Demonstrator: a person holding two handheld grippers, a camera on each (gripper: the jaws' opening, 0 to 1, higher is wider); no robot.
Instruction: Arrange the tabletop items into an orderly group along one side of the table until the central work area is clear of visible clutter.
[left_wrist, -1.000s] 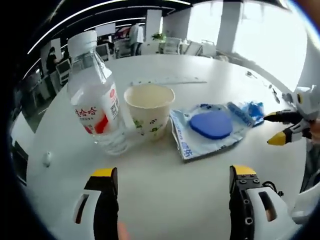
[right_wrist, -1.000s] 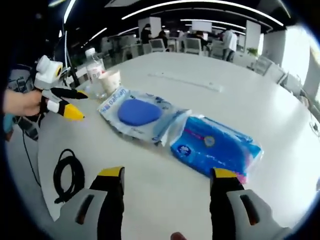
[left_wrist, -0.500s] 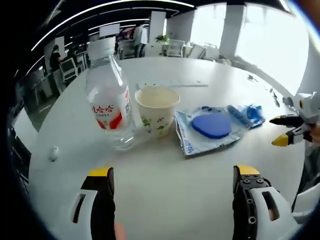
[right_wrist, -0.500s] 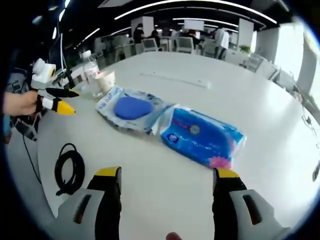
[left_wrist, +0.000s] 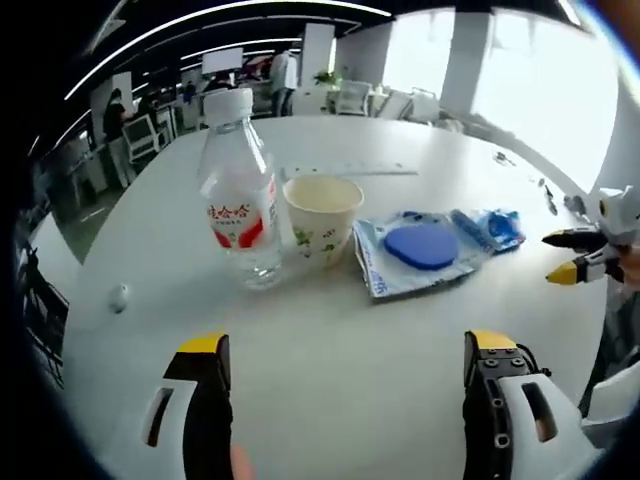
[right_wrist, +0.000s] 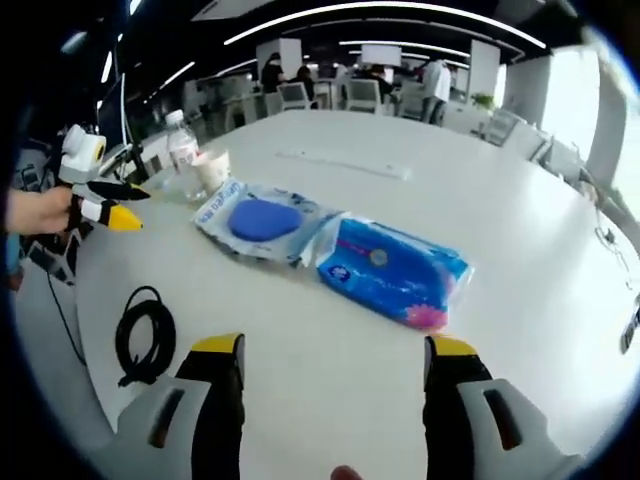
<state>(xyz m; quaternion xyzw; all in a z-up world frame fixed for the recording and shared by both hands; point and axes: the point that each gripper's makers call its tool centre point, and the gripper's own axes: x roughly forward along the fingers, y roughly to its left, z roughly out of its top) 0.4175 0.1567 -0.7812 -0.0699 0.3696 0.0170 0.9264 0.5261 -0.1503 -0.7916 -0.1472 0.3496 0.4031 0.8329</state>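
My left gripper (left_wrist: 345, 350) and right gripper (right_wrist: 325, 355) both stand released over the table (left_wrist: 330, 330), with bottle (left_wrist: 240, 205) and paper cup (left_wrist: 322, 218) at 11 o'clock, apparently touching, beside the blue packet (left_wrist: 425, 250).

Ahead of left claw (left_wrist: 340, 355): we see bare desk (left_wrist: 330, 330).
Obstacles: bottle (left_wrist: 240, 195), cup (left_wrist: 322, 217) at 12 o'clock.
Right view: cable (right_wrist: 143, 333) at 9 o'clock.
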